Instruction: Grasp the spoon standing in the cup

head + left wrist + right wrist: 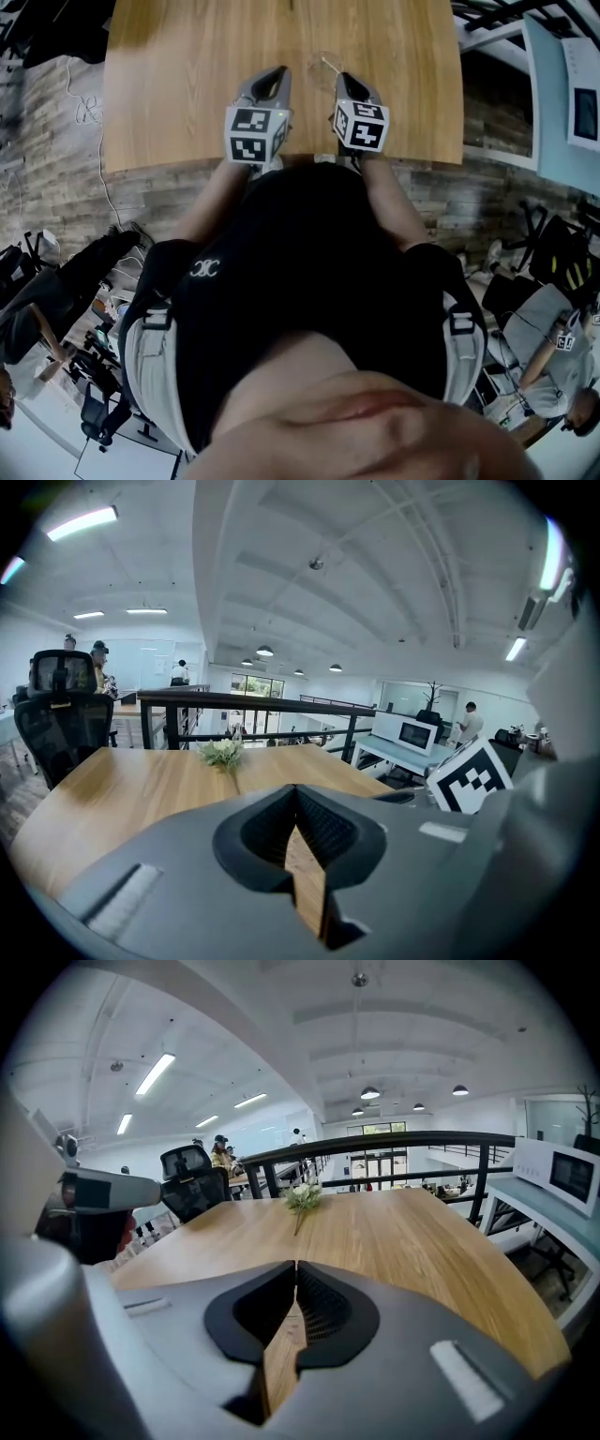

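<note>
Empty jaws pressed together, the grey left gripper (279,72) and right gripper (344,80) are flanking a faint clear cup (322,62) at twelve o'clock, with a thin pale spoon (333,68) leaning inside.

A long wooden worktop (187,75) stands on grey plank flooring (56,178) in an open-plan office, backed by a black railing (394,1143), strip lights (155,1072) glowing across the white ceiling (375,555).

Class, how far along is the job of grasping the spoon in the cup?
Done: nothing yet. In hand: the grey left gripper and grey right gripper are shut and empty at the near edge of the light wooden table. Left: find the cup and spoon, which neither gripper view shows, open a gripper, close on the spoon.
</note>
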Demonstrator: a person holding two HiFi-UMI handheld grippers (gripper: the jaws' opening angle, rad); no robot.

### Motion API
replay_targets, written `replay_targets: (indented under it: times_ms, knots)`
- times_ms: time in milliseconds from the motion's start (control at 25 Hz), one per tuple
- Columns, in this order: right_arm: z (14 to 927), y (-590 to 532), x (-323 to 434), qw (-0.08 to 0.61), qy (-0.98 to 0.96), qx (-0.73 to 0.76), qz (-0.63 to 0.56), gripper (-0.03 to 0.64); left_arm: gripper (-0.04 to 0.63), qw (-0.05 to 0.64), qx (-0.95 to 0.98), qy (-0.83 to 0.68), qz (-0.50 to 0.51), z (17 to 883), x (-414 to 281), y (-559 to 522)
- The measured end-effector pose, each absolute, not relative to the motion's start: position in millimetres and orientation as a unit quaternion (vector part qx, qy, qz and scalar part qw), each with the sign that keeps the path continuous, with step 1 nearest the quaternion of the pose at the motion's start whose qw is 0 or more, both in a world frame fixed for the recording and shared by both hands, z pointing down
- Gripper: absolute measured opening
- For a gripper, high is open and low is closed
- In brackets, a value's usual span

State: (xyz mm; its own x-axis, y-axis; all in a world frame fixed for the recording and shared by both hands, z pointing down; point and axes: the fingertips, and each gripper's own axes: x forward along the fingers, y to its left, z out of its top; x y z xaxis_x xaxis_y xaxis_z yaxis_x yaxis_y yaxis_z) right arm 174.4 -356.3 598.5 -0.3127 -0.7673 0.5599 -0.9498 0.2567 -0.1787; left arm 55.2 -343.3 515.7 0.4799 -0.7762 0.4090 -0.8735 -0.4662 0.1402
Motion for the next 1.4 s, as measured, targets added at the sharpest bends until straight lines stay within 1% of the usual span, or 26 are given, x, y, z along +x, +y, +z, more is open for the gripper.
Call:
replay_targets:
  times_ms: [360, 680, 960, 1160, 1400]
  knots:
    - [556, -346, 174, 0.14, -0.791, 0.553, 0.221, 0.006, 0.011, 0.159, 0.853, -0.477, 0.137, 510, 68, -338]
    - [508, -348, 169, 0.093, -0.804, 0.568, 0.147, 0.006, 0.011, 0.141, 0.86, -0.477, 0.112, 494, 69, -344]
    - [476, -347, 185, 0.058, -0.781, 0.615, 0.092, 0.006, 0.011, 0.122, 0.86, -0.488, 0.085, 475, 65, -353]
    - [457, -346, 204, 0.022, -0.761, 0.643, 0.089, 0.006, 0.011, 0.12, 0.859, -0.493, 0.073, 470, 63, -359]
    - [457, -345, 217, 0.018, -0.757, 0.648, 0.089, 0.005, 0.011, 0.119, 0.861, -0.49, 0.072, 470, 71, -361]
